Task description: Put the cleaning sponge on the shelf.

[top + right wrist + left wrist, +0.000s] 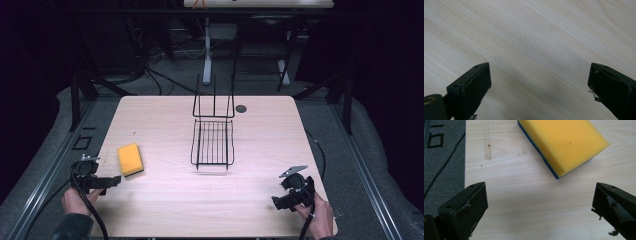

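We are looking down on a pale wooden table (210, 200) with fine straight grain and rounded corners, lying matte and smooth under the light. A rectangular yellow foam sponge with a thin blue scouring layer beneath (130, 159) is lying flat near the table's left edge; in the left gripper view its soft top (564, 143) is showing a small dark speck and the blue layer is peeking out along its lower edges. A black wire rack with a slatted base and tall upright loops (213, 135) is standing at the middle of the table, and a small dark round disc (241, 108) is sitting just beyond it to the right. We are seeing the left gripper (112, 181) held low at the table's left edge, its black blocky jaws standing wide apart, with the sponge lying just ahead of them and touching neither. The right gripper (278, 202) is hovering over bare wood near the front right corner, its jaws (539, 87) also spread wide and gripping nothing. On the grey mat beside the table, in the left gripper view, we are making out black outlined markings (436, 137) that we cannot read as words.
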The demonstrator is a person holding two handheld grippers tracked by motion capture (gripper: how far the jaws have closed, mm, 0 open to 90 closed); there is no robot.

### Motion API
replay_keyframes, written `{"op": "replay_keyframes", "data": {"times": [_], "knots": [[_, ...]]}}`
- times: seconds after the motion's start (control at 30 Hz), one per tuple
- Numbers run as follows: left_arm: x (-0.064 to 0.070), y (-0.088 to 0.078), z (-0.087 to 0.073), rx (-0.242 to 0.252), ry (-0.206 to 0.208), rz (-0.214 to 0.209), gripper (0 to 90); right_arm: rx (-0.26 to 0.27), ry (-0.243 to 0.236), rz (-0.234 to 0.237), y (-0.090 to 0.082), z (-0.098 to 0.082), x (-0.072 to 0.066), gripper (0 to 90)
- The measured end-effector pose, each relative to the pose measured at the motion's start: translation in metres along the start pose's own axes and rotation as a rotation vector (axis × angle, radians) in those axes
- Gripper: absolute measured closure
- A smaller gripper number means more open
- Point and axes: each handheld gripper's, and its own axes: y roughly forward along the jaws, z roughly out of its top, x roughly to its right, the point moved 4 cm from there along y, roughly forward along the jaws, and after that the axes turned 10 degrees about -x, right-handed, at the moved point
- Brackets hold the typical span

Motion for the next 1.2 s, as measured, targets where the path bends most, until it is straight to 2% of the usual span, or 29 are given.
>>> {"op": "replay_keyframes", "data": {"times": [0.1, 0.13, 0.3, 0.43, 0.57, 0.63, 0.77, 0.93, 1.07, 1.13, 1.2], "knots": [[0.002, -0.003, 0.003, 0.016, 0.004, 0.001, 0.0, 0.021, -0.003, -0.006, -0.002, 0.001, -0.001, 5.4], [0.005, -0.005, 0.006, 0.028, 0.005, -0.006, 0.0, 0.014, -0.007, -0.005, -0.002, 0.002, -0.002, 5.4], [0.010, -0.006, 0.011, 0.026, 0.018, -0.005, 0.0, 0.005, -0.014, 0.003, -0.001, 0.002, -0.003, 5.5], [0.015, -0.007, 0.021, 0.033, 0.045, 0.006, 0.0, 0.006, -0.012, 0.001, -0.001, 0.002, -0.003, 5.5], [0.019, -0.007, 0.031, 0.046, 0.046, 0.019, 0.0, 0.006, -0.014, 0.001, 0.001, 0.003, -0.003, 5.5], [0.023, -0.005, 0.033, 0.045, 0.044, 0.002, 0.0, 0.000, -0.014, 0.001, 0.000, 0.004, -0.004, 5.5], [0.026, -0.004, 0.041, 0.058, 0.030, -0.001, 0.0, 0.005, -0.019, -0.005, -0.001, 0.004, -0.005, 5.5], [0.029, 0.008, 0.052, 0.036, 0.019, -0.009, 0.0, 0.003, -0.025, -0.007, -0.001, 0.006, -0.007, 5.5], [0.033, 0.023, 0.060, -0.006, 0.033, -0.011, 0.0, -0.002, -0.027, 0.003, 0.000, 0.005, -0.008, 5.6], [0.035, 0.030, 0.065, -0.021, 0.023, -0.018, 0.0, -0.006, -0.026, 0.009, 0.000, 0.004, -0.008, 5.6], [0.036, 0.035, 0.071, -0.016, 0.009, -0.022, 0.0, -0.003, -0.025, 0.013, 0.001, 0.004, -0.008, 5.6]]}}
